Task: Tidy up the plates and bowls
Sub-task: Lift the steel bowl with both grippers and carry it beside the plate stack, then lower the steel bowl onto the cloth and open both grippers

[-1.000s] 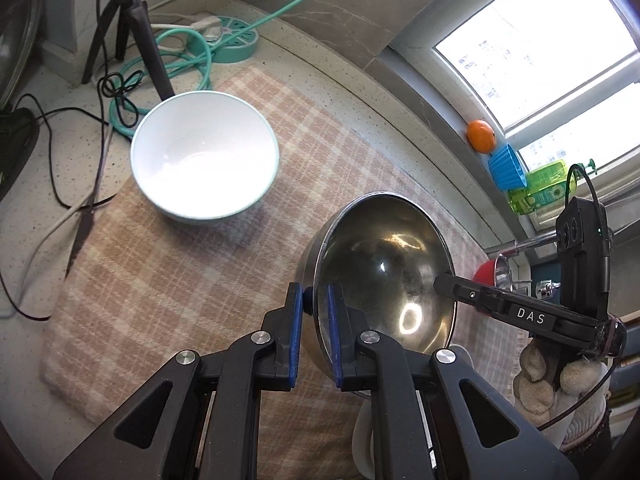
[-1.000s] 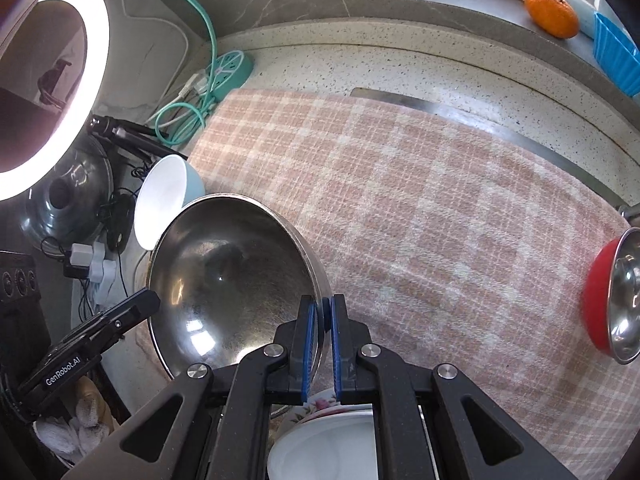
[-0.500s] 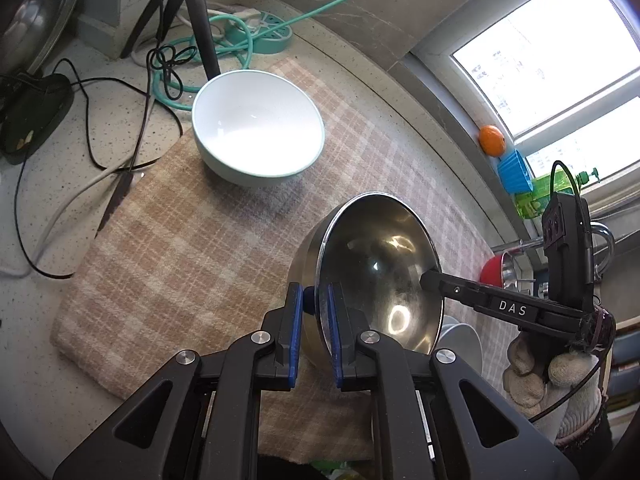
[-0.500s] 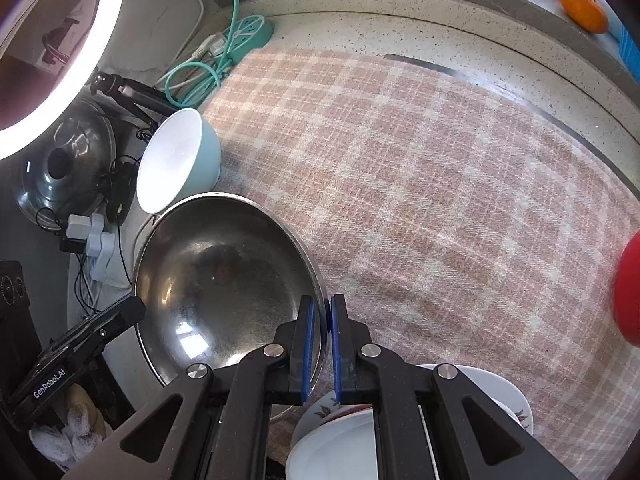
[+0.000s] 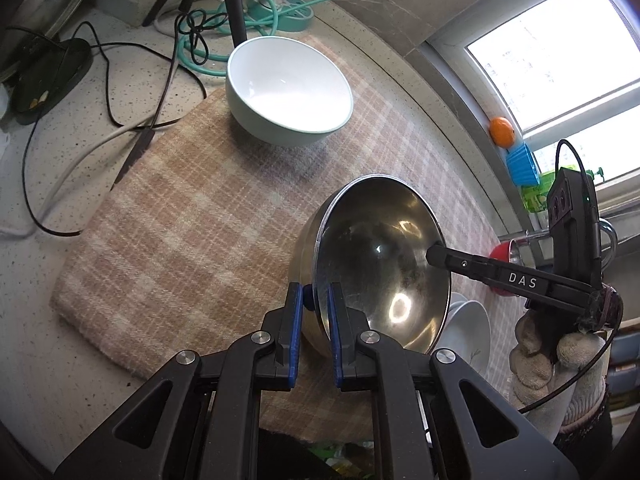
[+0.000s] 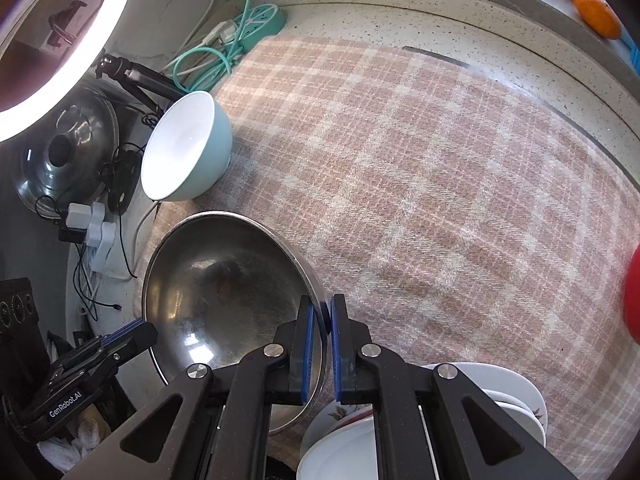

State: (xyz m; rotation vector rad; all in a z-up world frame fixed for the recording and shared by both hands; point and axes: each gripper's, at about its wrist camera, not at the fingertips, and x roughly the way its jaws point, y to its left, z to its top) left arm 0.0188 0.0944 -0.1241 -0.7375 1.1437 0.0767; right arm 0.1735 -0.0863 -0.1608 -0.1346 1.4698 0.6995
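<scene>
Nearest me, both grippers share one load: the left gripper (image 5: 313, 304) has its jaws pinched narrow on the near rim of the steel bowl (image 5: 380, 264), and the right gripper (image 6: 320, 320) is clamped just as narrowly on the opposite rim, so the bowl hangs tilted between them above the checked cloth (image 6: 420, 184), toward its near edge. Just beside it, at the cloth's near edge, sits a stack of white plates (image 6: 516, 392) with a white dish in front. Farther off, at the far left corner of the cloth, the pale green bowl (image 5: 288, 92) stands alone and upright. A red bowl (image 6: 632, 296) shows at the right edge. I'd say the sorting is midway: plates gathered, the steel bowl not yet set down, the other bowls unstacked
</scene>
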